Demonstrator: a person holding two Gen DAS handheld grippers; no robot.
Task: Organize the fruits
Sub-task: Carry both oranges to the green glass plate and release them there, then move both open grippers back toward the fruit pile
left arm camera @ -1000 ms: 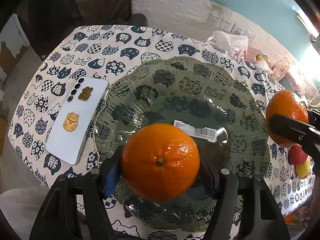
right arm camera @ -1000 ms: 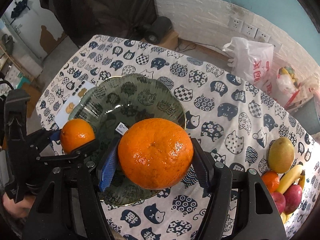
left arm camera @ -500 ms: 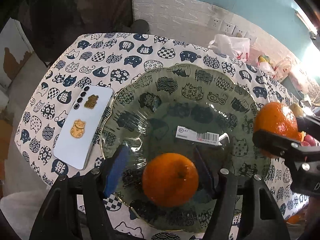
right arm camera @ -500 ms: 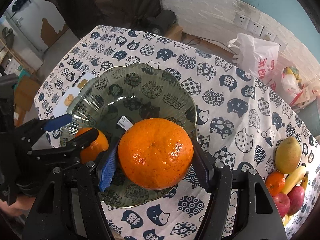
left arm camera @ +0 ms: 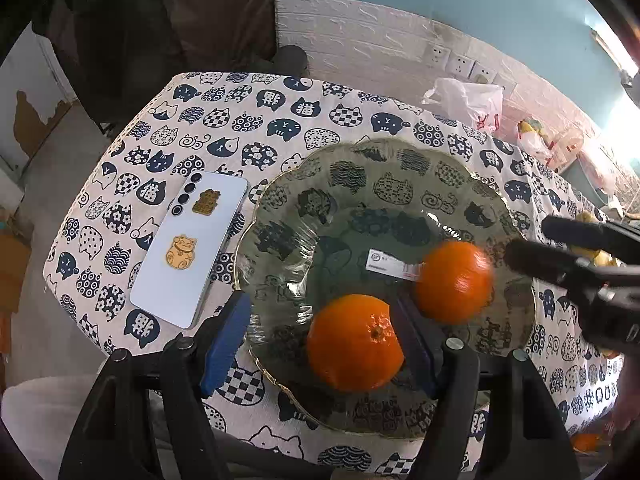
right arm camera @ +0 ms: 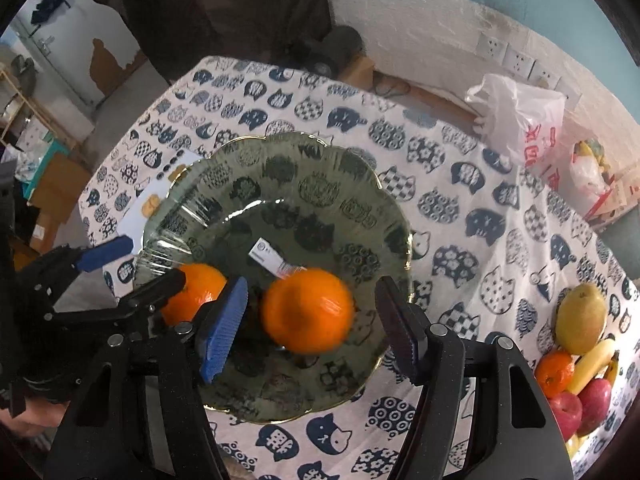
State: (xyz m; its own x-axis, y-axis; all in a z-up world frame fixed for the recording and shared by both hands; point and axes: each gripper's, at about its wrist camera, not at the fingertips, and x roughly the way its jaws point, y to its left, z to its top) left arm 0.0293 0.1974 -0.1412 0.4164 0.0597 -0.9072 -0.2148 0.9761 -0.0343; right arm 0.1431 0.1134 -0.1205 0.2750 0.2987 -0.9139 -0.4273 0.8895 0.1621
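A clear glass plate (left arm camera: pixel 400 168) with a barcode label stands on the cat-print cloth. Two oranges are in it. One orange (left arm camera: pixel 356 344) rests on the plate's near part, between the fingers of my left gripper (left arm camera: pixel 320 344), whose jaws are opening; the blue pad stands well clear of it. The second orange (right arm camera: pixel 308 310) is blurred by motion and sits loose between the wide-apart fingers of my right gripper (right arm camera: pixel 310 326), untouched. In the left wrist view that orange (left arm camera: pixel 454 282) lies right of the first, with the right gripper (left arm camera: pixel 560 246) beside it.
A white phone (left arm camera: pixel 188 248) with gold cat stickers lies left of the plate. At the table's right edge lie a pear (right arm camera: pixel 582 316), a small orange (right arm camera: pixel 554 372), a banana and red apples (right arm camera: pixel 580 404). A white plastic bag (right arm camera: pixel 520 120) sits beyond the table.
My left gripper let its orange down into the plate and spread its jaws. My right gripper then opened, and its orange dropped into the plate beside the first.
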